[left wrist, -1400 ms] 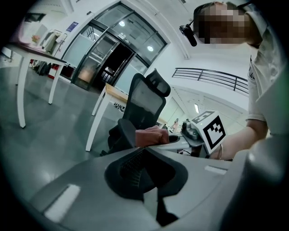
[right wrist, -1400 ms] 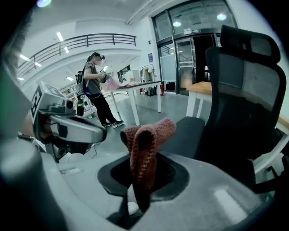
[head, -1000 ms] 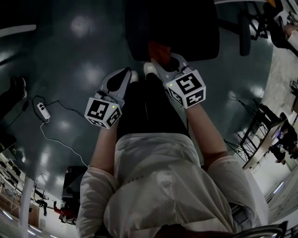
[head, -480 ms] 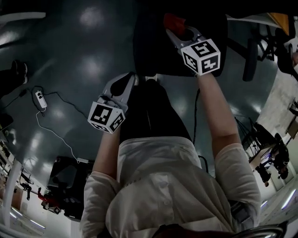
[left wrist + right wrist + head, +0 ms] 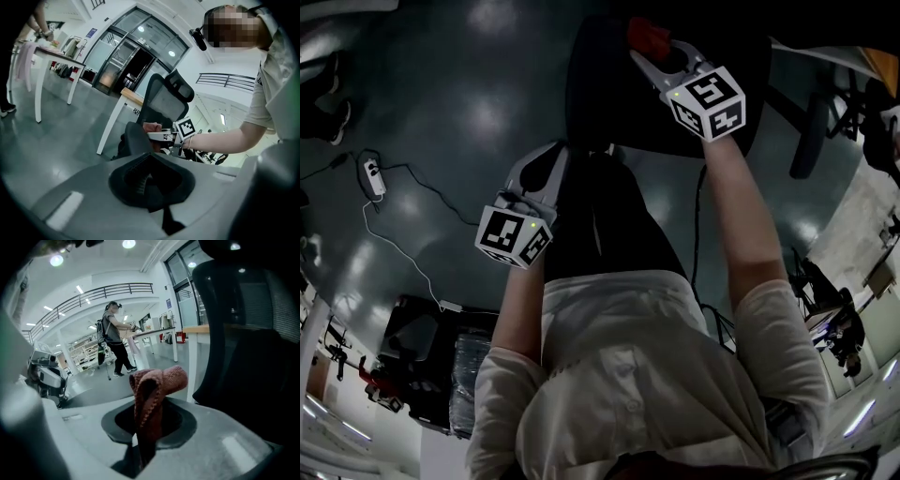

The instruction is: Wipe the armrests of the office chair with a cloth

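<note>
The black office chair (image 5: 609, 94) stands ahead of me at the top of the head view. My right gripper (image 5: 652, 47) is stretched out over it, shut on a red-brown cloth (image 5: 647, 36). In the right gripper view the cloth (image 5: 154, 385) sticks up folded from the jaws, with the chair's dark backrest (image 5: 253, 333) close on the right. My left gripper (image 5: 551, 161) hangs lower by my legs, shut with nothing in it. From the left gripper view I see the chair (image 5: 164, 101), a black armrest (image 5: 136, 140) and the right gripper's marker cube (image 5: 186, 127).
A power strip (image 5: 370, 173) with its cable lies on the grey floor at left. Dark equipment (image 5: 422, 342) sits at lower left. Another chair (image 5: 811, 112) stands at right. A white table (image 5: 51, 58) and a walking person (image 5: 112, 341) are farther off.
My right gripper has carried the cloth forward from beside my legs to over the chair. The left gripper has stayed low near my legs.
</note>
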Tool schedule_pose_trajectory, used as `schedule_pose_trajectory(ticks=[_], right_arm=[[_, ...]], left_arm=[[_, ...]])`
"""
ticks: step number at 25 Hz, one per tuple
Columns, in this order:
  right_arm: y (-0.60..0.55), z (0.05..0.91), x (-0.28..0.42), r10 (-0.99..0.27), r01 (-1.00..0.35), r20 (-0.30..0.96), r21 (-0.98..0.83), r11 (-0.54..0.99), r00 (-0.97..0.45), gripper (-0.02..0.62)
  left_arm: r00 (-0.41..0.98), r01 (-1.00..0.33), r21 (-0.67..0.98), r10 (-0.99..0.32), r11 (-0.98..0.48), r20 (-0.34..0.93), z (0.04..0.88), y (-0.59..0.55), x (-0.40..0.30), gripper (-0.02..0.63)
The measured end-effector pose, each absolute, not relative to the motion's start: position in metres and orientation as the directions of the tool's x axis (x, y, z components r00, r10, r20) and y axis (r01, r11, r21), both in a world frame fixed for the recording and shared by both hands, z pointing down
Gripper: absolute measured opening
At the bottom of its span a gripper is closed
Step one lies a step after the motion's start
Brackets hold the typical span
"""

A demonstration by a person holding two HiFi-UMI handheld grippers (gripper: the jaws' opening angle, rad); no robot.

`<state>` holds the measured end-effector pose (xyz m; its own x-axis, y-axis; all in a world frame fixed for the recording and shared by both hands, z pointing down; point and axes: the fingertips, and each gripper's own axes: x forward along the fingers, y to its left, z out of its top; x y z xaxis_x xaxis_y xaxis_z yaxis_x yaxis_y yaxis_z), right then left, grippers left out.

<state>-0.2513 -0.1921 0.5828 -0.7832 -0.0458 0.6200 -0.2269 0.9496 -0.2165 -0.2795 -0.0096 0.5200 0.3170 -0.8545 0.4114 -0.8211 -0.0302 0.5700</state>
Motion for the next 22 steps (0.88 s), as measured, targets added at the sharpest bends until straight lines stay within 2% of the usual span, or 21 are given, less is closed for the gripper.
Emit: schedule_pose_trajectory(ticks=[7,11,22], right_arm=[[-0.152,0.581,-0.241,-0.025,-0.219,0.614,-0.243,0.945,-0.789,0.052],[-0.133,0.580,-0.230,-0.024,-0.235,0.614,-0.266,0.935,-0.789,0.052],[-0.046,0.579,-0.207,-0.118,-0.380,0.641,-0.288,0.879,-0.758,0.052]], left_arm=[[0.349,-0.817,0.572,-0.851,-0.071,0.392,0.522,-0.008,-0.269,0.017],[0.399,-0.842,0.518,-0.822,-0.152,0.407,0.520,-0.002,-0.261,0.017],[0.524,-0.803,0.523,-0.756,-0.286,0.391,0.518,0.037,-0.276,0.017]])
